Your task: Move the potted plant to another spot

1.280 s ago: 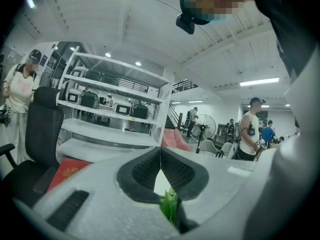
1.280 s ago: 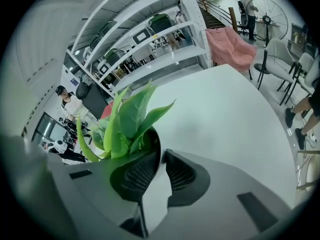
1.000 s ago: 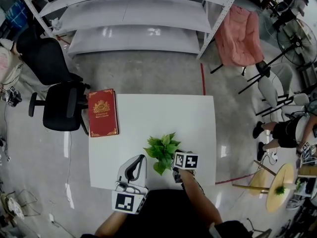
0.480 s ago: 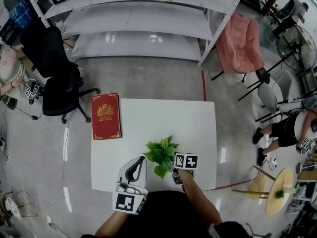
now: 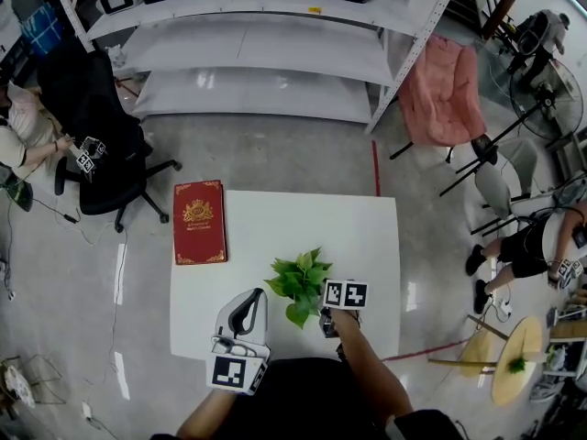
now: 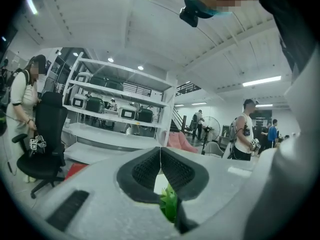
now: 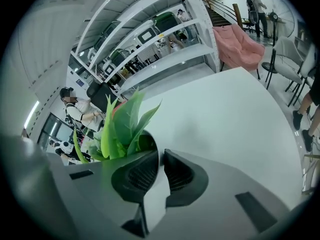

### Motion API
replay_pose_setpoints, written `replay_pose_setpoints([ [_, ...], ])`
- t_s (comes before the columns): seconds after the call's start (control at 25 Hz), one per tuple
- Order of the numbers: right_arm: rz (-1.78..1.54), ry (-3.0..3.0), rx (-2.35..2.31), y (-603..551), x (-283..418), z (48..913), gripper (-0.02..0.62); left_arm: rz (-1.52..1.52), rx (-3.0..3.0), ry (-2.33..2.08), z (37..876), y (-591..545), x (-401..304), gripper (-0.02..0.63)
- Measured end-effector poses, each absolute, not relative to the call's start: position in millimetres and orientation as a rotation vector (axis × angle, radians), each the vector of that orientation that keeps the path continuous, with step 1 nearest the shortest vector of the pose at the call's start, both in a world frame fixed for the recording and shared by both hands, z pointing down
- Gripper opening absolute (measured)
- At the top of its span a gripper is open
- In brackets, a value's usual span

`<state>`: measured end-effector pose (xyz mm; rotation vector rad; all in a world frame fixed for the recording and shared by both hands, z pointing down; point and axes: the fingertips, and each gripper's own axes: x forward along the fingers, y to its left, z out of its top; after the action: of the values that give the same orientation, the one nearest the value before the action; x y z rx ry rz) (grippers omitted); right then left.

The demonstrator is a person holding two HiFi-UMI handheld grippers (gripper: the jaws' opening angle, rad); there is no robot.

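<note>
The potted plant (image 5: 298,282), a small bunch of green leaves, stands near the front middle of the white table (image 5: 303,223). My right gripper (image 5: 322,316) is at its right side. In the right gripper view the leaves (image 7: 117,126) rise just left of the jaws, and my right gripper (image 7: 161,155) is shut on the pot's thin white rim. My left gripper (image 5: 249,297) hovers over the table's front left, left of the plant. It is shut and holds nothing (image 6: 160,150); a leaf (image 6: 169,204) shows below its tips.
A red book (image 5: 200,221) lies on the table's far left edge. A black office chair (image 5: 101,154) and a seated person (image 5: 18,136) are at the left. White shelving (image 5: 257,53) stands behind, with a pink chair (image 5: 445,81) to its right. More people stand at the right.
The head view has tilted, bringing the seated person into view at the left. The plant and both grippers hold their places on the table.
</note>
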<state>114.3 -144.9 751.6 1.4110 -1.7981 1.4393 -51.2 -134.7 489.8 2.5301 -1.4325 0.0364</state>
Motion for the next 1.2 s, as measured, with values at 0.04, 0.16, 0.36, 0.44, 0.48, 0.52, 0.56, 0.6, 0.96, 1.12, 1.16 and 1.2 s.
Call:
replay_pose_setpoints([
  [0.04,1.437,-1.801,1.413,-147,114,751,0.038,0.036,2.525,-1.442,490,-136,-54,0.018],
  [0.16,1.427,-1.809,1.414,-155,115,746,0.038,0.036,2.516,-1.472,490,-141,-60,0.018],
  [0.36,1.401,-1.845,1.419,-178,114,736,0.038,0.028,2.529,-1.510,483,-153,-65,0.018],
  [0.44,1.399,-1.854,1.418,-185,112,733,0.038,0.026,2.533,-1.519,481,-157,-65,0.018],
  [0.48,1.396,-1.857,1.419,-189,112,732,0.038,0.026,2.534,-1.523,481,-159,-65,0.018],
  [0.52,1.393,-1.861,1.419,-194,111,731,0.038,0.027,2.534,-1.528,480,-162,-66,0.018],
  [0.56,1.390,-1.865,1.419,-198,110,731,0.038,0.027,2.533,-1.534,480,-164,-66,0.018],
  [0.6,1.388,-1.868,1.419,-203,109,730,0.038,0.027,2.531,-1.540,480,-168,-66,0.018],
  [0.96,1.380,-1.889,1.438,-241,114,723,0.038,0.044,2.527,-1.547,486,-192,-61,0.018],
  [1.12,1.371,-1.900,1.448,-261,116,720,0.038,0.096,2.521,-1.539,494,-204,-59,0.018],
  [1.16,1.370,-1.901,1.449,-266,116,721,0.038,0.098,2.520,-1.546,495,-208,-59,0.018],
  [1.2,1.370,-1.902,1.451,-270,116,721,0.038,0.089,2.520,-1.554,496,-212,-58,0.018],
])
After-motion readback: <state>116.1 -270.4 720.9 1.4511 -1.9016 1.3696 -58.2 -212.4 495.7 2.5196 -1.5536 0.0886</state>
